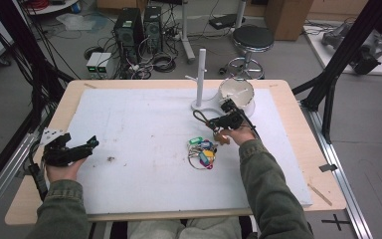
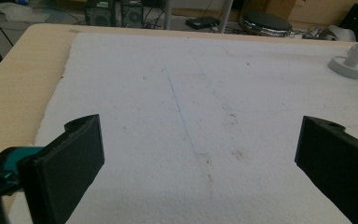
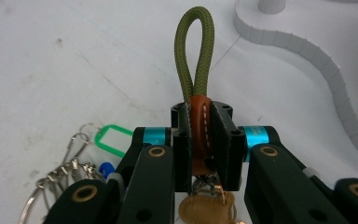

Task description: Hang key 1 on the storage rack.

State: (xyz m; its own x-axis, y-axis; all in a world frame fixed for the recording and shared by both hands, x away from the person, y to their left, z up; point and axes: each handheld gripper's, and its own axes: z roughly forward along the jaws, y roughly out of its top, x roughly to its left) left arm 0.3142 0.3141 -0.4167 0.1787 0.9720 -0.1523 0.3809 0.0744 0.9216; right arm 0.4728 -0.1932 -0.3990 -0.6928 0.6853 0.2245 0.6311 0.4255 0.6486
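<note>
Right gripper point(image 3: 200, 140) is clamped on a brown leather keychain point(image 3: 199, 135) – its green cord loop point(image 3: 196, 51) sticks out, clearer up close. Left gripper point(image 2: 200, 154) gapes wide, empty, near the mat's point(image 1: 144, 124) left edge.

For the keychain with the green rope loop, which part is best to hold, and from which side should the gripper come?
Grip the brown leather band just below the green rope loop, closing on its two flat faces. The right gripper holds it this way: the band is stiff and narrow, so it fits between the pads, the loop stands free above the jaws, and the tan charm hangs below.
</note>
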